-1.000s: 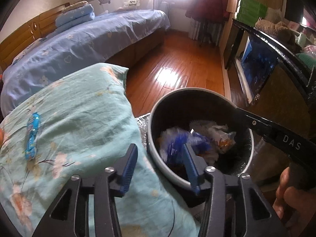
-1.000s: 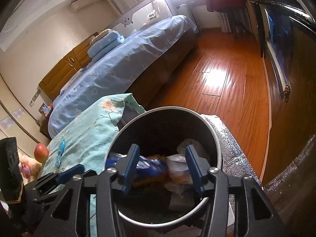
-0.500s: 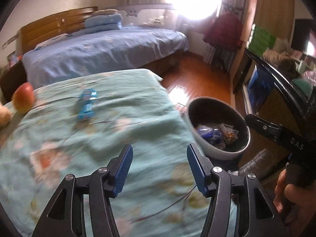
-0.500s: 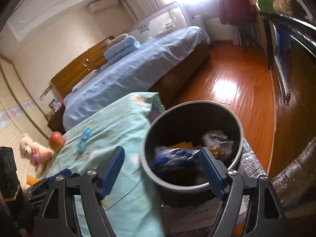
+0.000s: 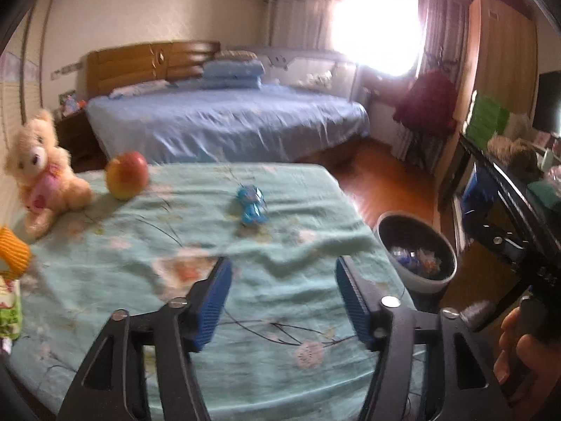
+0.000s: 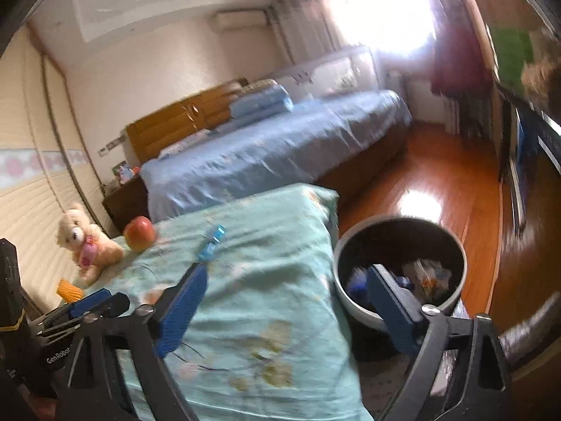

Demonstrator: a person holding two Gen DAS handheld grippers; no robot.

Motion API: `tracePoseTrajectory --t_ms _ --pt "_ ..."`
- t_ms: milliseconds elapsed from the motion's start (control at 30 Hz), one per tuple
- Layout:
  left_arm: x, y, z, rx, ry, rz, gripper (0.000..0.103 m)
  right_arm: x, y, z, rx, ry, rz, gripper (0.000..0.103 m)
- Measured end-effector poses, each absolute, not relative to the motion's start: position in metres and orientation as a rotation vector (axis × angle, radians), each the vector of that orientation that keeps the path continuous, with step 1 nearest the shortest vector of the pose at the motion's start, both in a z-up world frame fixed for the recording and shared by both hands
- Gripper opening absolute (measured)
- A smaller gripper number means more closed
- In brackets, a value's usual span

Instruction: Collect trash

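Note:
A blue wrapper [image 5: 250,203] [image 6: 211,245] lies on the teal flowered cover [image 5: 196,245] [image 6: 266,280]. Beside the bed on the floor stands a round grey bin [image 5: 417,249] [image 6: 399,266] with several wrappers inside. My left gripper [image 5: 283,298] hangs over the cover, short of the wrapper; its jaws are opening with nothing between them. My right gripper [image 6: 285,298] straddles the cover's edge and the bin's near rim, jaws opening wide and empty. The right gripper's body and a hand show at the right of the left wrist view.
A red-yellow apple [image 5: 126,174] [image 6: 139,233] and a teddy bear [image 5: 42,172] [image 6: 87,242] sit at the cover's far left. An orange thing [image 5: 12,252] lies at its left edge. A blue-sheeted bed [image 5: 224,122] is behind, wood floor [image 6: 438,175] to the right.
Both grippers have pulled up and back from the bin and swung left over the teal cover, and both jaws have spread. The wrapper, apple and teddy have come into view.

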State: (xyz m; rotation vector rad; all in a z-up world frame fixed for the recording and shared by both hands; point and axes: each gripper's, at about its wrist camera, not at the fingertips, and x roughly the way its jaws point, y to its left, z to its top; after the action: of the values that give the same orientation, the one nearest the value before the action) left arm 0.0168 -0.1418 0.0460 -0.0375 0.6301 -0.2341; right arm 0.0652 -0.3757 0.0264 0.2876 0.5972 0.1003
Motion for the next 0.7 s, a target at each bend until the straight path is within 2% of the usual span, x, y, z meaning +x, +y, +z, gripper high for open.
tracePoseTrajectory --t_ms 67,133,700 --pt "0.003 -0.136 0.051 -0.031 0.580 -0.190 0.093 0.059 -0.368 0.040 0.271 0.540 0.113 0.103" --pt "-0.012 -0.130 0.050 -0.011 0.519 -0.125 0.099 0.054 -0.361 0.045 0.261 0.501 0.121 0.103" --pt "-0.034 -0.144 0.025 0.075 0.415 0.024 0.099 0.048 -0.325 0.000 0.149 0.461 0.101 0.103"
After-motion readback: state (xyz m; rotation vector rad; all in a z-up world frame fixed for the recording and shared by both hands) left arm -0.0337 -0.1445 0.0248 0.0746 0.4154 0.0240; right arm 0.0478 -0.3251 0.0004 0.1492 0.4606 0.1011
